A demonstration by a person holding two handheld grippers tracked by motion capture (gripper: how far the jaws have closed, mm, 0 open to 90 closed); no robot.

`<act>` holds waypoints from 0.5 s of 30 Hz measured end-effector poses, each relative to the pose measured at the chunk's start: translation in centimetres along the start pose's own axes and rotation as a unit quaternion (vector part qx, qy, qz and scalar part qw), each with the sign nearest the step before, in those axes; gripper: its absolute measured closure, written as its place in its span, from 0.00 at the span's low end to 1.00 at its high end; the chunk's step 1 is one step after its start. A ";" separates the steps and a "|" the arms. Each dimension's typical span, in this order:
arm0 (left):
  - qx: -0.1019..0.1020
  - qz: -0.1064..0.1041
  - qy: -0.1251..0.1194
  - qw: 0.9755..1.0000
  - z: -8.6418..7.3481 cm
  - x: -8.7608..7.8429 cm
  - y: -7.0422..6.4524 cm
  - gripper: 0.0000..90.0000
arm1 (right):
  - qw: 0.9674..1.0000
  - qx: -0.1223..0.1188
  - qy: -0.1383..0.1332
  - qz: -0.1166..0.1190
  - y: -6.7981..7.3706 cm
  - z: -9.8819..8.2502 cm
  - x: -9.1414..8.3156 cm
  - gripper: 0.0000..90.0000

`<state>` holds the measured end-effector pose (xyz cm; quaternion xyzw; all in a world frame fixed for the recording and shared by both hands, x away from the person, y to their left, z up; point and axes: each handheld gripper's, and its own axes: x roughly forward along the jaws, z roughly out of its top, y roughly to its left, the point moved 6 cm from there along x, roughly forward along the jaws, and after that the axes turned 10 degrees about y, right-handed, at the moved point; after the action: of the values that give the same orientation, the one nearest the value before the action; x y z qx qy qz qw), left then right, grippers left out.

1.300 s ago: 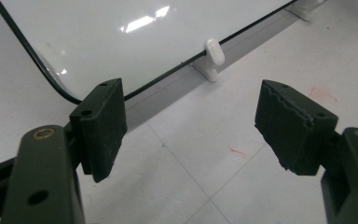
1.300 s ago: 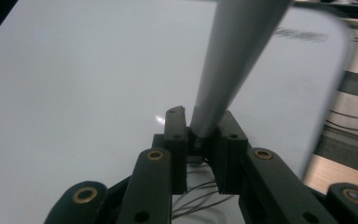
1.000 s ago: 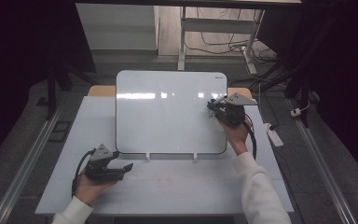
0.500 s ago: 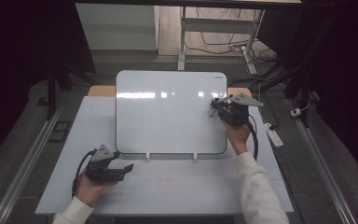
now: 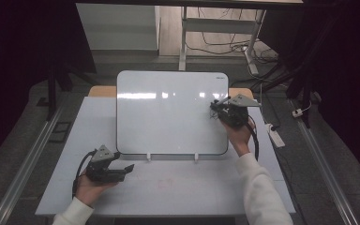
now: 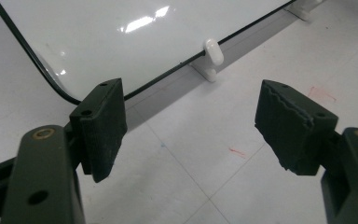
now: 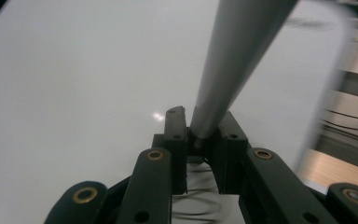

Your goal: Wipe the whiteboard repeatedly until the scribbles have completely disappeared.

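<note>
A white-topped desk (image 5: pixel 178 187) carries a glossy whiteboard (image 5: pixel 168 112) with a thin dark rim, propped on two small white clips (image 6: pixel 213 52) along its near edge. At the board's right edge, the right hand-held gripper (image 5: pixel 218 107) is clamped on a grey, pen-like rod (image 7: pixel 242 56); in the right gripper view the rod rises from between the narrowly set jaws and slants up over the board's blank surface. The person's right hand (image 5: pixel 238 133), in a white sleeve (image 5: pixel 262 192), reaches in from the near side. Near the desk's front left corner, the left hand-held gripper (image 5: pixel 130 168) rests low in the left hand (image 5: pixel 91 190), its jaws spread wide with nothing between them, pointing along the bare desk just short of the board's lower left corner. Faint red marks (image 6: pixel 235 152) dot the desk surface. Cables (image 5: pixel 225 44) lie on the floor beyond the desk.
</note>
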<state>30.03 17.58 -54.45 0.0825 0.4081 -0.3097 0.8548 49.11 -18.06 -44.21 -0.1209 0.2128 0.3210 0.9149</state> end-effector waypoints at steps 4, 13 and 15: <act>-0.001 0.000 -0.003 1.000 0.0 -0.2 -0.1 0.28 | 0.998 0.046 -0.023 -0.024 -2.1 0.1 -0.8 0.86; 0.000 0.000 -0.001 1.000 0.1 0.0 -0.2 0.28 | 0.997 0.052 -0.025 -0.046 -3.6 0.5 -1.4 0.86; -0.001 0.000 -0.002 1.000 0.1 0.0 -0.1 0.28 | 0.997 0.064 -0.028 -0.042 -3.9 0.4 -1.4 0.86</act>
<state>30.04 17.46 -54.35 0.0808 0.4066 -0.3096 0.8558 50.73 -21.65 -42.82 -0.0619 0.2019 0.2715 0.9390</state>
